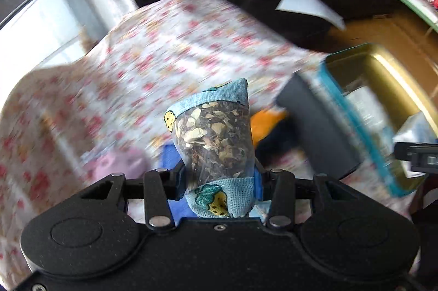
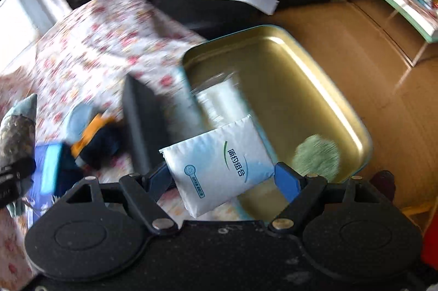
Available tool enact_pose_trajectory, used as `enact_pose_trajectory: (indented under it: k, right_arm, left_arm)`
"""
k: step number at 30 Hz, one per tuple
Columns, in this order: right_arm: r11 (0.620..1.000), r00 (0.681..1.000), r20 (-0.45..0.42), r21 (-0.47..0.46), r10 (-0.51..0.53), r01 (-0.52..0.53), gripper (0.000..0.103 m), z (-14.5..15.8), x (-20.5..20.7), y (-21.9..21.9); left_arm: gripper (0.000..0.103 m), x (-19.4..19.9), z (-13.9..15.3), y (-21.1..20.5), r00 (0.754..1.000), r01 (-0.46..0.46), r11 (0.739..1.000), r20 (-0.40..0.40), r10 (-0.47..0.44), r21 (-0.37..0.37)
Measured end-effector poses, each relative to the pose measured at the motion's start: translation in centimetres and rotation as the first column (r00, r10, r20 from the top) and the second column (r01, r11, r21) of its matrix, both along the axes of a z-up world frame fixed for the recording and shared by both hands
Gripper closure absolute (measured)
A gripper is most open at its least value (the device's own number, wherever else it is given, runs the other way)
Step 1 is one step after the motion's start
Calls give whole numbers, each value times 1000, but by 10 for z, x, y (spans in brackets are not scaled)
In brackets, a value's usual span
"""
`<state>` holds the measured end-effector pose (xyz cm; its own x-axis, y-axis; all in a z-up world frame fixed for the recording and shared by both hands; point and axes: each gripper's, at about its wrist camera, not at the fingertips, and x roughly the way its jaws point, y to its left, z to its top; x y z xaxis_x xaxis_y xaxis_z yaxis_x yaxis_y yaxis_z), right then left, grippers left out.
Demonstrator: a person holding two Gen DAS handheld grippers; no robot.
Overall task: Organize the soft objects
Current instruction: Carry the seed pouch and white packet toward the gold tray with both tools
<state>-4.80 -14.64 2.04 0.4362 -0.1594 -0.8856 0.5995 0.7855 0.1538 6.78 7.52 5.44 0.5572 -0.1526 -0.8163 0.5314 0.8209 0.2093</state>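
Both tongs loaded above the floral surface.

The left tongs (image 1: 219, 181) are clamped on a herb sachet (image 1: 215, 143); the right tongs (image 2: 223, 178) pinch a white tissue pack (image 2: 219, 162) over the near corner of the gold tin (image 2: 287, 88), beyond which lies wooden floor (image 2: 342, 44).

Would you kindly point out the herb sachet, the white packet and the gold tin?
herb sachet (image 1: 216, 137), left wrist view, on its clear middle window.
white packet (image 2: 219, 162), right wrist view, on its printed face.
gold tin (image 2: 295, 88), right wrist view, on its bare floor.
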Motion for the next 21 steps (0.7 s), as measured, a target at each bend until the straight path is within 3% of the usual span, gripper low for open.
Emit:
enact_pose_trajectory:
  k: [10, 14, 21]
  right_arm:
    - [989, 989, 11, -22, -147, 147, 21, 10, 12, -73]
    - [980, 980, -18, -10, -199, 198, 21, -4, 9, -84]
    - [981, 981, -15, -1, -196, 196, 21, -7, 8, -90]
  left_arm:
    - [59, 7, 3, -112, 994, 84, 995, -60, -86, -48]
    - [59, 8, -1, -142, 992, 102, 994, -71, -106, -48]
    - [59, 16, -21, -183, 984, 127, 992, -120, -129, -24]
